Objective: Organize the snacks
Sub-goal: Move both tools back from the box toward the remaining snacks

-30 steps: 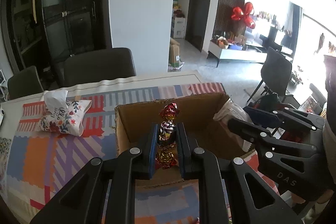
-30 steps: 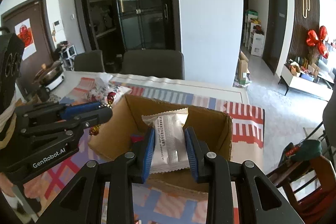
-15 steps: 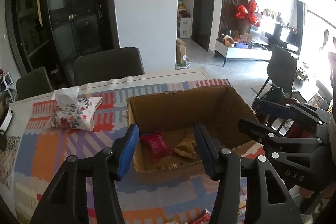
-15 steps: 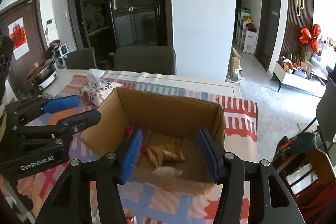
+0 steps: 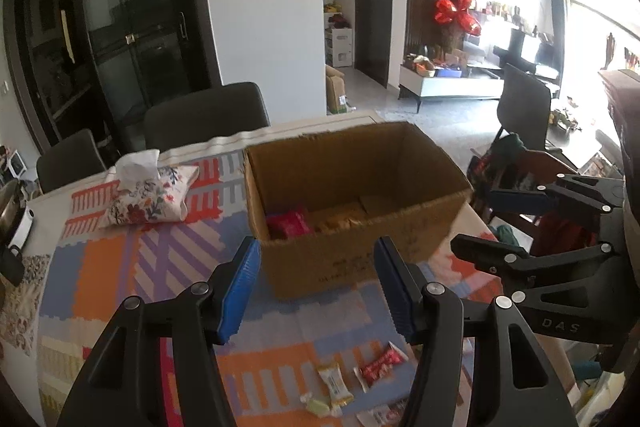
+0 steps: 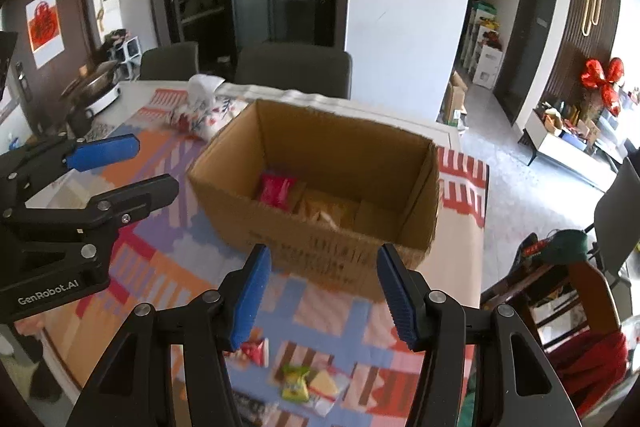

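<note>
Both grippers, left (image 5: 316, 283) and right (image 6: 323, 291), hang open and empty; reaching for loose snacks (image 5: 376, 371) could knock the cardboard box (image 5: 360, 263).

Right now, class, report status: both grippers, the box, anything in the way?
Left gripper open, empty. Right gripper open, empty. Cardboard box upright, red packet inside. Loose snacks on tablecloth near side; nothing blocking them.
</note>
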The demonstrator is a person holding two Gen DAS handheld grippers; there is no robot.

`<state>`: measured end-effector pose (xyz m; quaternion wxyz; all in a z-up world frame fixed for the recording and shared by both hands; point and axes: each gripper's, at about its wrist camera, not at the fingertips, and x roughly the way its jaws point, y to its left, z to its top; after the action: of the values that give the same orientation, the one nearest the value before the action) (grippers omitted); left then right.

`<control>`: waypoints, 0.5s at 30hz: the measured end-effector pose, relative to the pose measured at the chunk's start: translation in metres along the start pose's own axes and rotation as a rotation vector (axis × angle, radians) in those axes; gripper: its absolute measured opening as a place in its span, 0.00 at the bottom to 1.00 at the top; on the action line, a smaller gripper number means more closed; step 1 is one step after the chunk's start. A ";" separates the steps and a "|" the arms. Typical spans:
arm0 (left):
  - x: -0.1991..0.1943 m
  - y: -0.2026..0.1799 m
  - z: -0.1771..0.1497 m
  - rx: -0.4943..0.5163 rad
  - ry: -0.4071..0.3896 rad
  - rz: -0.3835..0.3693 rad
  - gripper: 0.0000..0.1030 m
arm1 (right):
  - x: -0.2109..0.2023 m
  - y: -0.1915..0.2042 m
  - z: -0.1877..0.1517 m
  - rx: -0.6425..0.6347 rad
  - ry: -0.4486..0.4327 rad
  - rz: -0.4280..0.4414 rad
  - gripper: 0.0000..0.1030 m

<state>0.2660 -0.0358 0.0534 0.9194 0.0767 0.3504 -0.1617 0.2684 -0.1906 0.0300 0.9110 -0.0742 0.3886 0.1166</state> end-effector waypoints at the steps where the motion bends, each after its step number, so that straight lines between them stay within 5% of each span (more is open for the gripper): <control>1: -0.001 -0.001 -0.004 0.003 0.004 -0.005 0.56 | -0.002 0.002 -0.003 -0.005 0.005 0.001 0.55; 15: 0.001 -0.020 -0.060 0.043 0.063 -0.066 0.56 | -0.006 0.024 -0.052 -0.044 0.056 0.024 0.55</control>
<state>0.2221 -0.0389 0.0075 0.9001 0.0901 0.3781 -0.1968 0.2220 -0.1806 -0.0025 0.8964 -0.0929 0.4121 0.1339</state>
